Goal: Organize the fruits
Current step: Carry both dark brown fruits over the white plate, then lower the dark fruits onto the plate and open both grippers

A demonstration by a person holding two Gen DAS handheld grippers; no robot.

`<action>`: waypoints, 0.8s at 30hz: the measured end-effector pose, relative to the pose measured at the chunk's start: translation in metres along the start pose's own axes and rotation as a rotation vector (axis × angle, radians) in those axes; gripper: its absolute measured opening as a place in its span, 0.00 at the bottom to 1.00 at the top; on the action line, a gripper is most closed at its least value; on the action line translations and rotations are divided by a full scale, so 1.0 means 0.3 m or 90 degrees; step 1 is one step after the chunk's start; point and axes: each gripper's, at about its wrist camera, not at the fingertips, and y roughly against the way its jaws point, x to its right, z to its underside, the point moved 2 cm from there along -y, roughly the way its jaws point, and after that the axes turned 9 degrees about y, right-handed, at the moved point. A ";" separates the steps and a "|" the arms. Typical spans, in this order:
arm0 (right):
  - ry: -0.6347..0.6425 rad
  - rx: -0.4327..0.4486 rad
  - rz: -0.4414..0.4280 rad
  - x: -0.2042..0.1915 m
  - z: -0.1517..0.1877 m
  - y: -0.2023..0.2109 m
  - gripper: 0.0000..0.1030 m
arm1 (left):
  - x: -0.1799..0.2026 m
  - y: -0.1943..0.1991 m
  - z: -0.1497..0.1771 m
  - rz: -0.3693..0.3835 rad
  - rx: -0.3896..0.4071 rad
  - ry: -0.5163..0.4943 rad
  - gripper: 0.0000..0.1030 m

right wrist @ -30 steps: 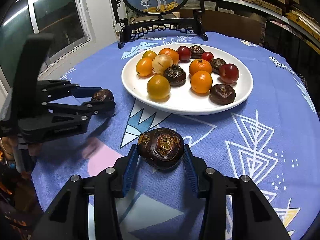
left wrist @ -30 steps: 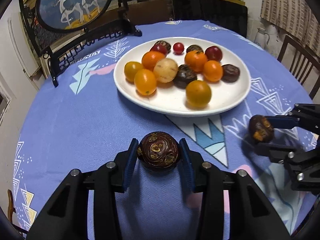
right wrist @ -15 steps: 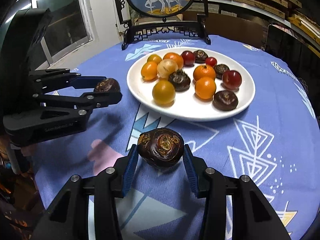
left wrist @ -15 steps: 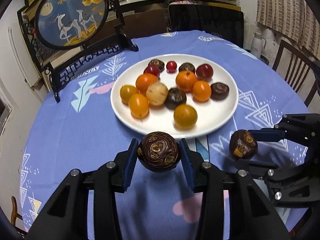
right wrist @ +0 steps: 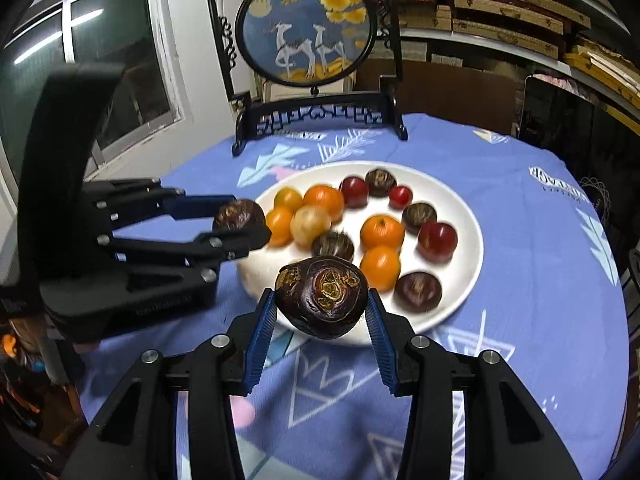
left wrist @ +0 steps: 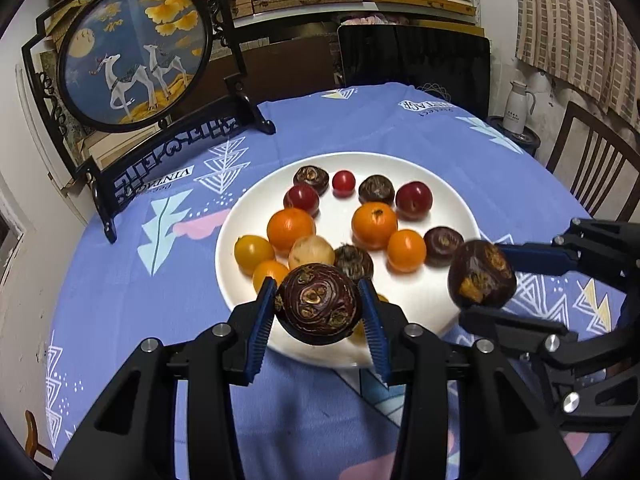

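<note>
So both grippers are loaded right now. The left gripper [left wrist: 319,311] has its jaws clamped on a dark water chestnut [left wrist: 319,303], pinched across the widest part so the round thing can't roll out, and it sits low-center of the left wrist frame, raised over the near rim of the white plate [left wrist: 464,216]. The right gripper [right wrist: 322,310] is doing the same with a second dark chestnut [right wrist: 322,297], also held above the plate's near edge instead of resting on the blue-clothed surface [right wrist: 540,280].

My guess is both are headed for the plate, since the rest of the fruit is already gathered there: oranges [left wrist: 374,225], red ones, more dark chestnuts. The open patch at the plate's lower right in the left wrist frame looks like the landing spot, though motion blur makes it hard to judge how high either piece is held.
</note>
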 end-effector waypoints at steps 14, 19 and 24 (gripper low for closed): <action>-0.028 0.043 0.033 0.118 -0.123 -0.027 0.45 | -0.073 -0.059 -0.125 -0.005 0.017 0.040 0.40; -0.039 0.045 0.039 0.163 -0.172 -0.071 0.45 | -0.087 -0.102 -0.169 -0.012 0.013 0.051 0.40; -0.052 0.027 0.025 0.188 -0.193 -0.146 0.45 | -0.043 -0.166 -0.179 -0.023 -0.001 0.020 0.40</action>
